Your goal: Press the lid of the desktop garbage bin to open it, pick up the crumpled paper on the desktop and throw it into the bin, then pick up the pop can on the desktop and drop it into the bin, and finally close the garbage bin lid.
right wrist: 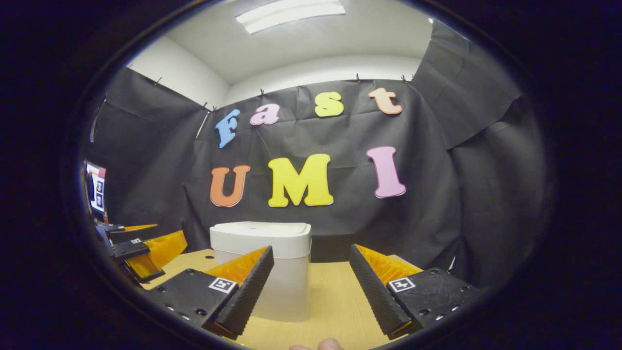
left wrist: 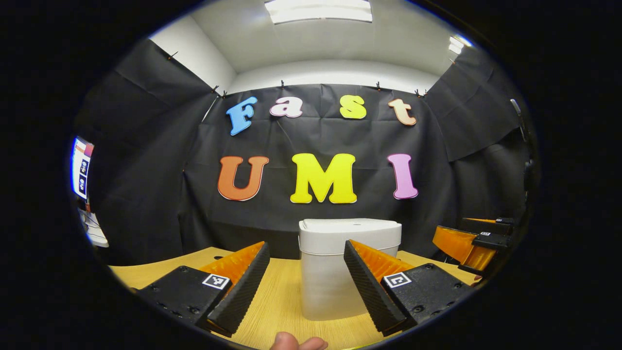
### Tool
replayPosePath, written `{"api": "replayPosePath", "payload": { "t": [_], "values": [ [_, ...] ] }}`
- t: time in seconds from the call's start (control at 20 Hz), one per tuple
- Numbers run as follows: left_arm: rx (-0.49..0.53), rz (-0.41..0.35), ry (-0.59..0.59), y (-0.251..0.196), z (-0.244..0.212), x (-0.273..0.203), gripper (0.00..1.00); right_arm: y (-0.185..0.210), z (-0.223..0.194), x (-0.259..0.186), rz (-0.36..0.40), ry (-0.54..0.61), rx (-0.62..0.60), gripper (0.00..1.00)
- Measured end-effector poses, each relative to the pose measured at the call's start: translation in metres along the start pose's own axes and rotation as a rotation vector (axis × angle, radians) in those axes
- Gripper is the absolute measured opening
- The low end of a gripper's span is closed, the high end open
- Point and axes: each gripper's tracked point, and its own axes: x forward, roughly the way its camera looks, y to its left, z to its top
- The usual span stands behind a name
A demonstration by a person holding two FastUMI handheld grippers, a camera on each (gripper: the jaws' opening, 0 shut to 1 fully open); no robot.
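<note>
A white desktop garbage bin (left wrist: 335, 272) with its lid (left wrist: 350, 227) down stands on the wooden table, straight ahead in the left gripper view. My left gripper (left wrist: 307, 248) is open, its fingers framing the bin from in front with nothing between them. In the right gripper view the same bin (right wrist: 272, 272) sits left of centre, lid (right wrist: 261, 231) flat. My right gripper (right wrist: 311, 253) is open and holds nothing; its left finger overlaps the bin's front. The right gripper (left wrist: 474, 243) also appears at the far right of the left gripper view, and the left gripper (right wrist: 138, 250) at the far left of the right gripper view.
The wooden table (left wrist: 272, 301) runs back to the black cloth wall behind the bin. A fingertip (left wrist: 296, 342) shows at the bottom edge of the left gripper view. A bright screen (left wrist: 81, 167) stands at the far left.
</note>
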Motion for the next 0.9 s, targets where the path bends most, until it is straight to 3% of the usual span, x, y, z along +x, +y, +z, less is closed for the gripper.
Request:
{"api": "replayPosePath", "payload": {
  "t": [0.05, 0.4, 0.9],
  "values": [
    [0.000, 0.006, 0.004, 0.004, -0.003, -0.002, 0.99, -0.002, -0.002, -0.002, -0.010, -0.001, -0.007, 0.97],
    [0.029, 0.048, 0.019, 0.025, -0.009, -0.010, 0.99, 0.003, -0.027, -0.016, -0.028, 0.027, -0.034, 0.97],
    [0.037, -0.036, 0.044, 0.000, -0.017, -0.019, 0.99, 0.006, -0.032, -0.028, -0.052, 0.010, -0.033, 0.97]
  ]
}}
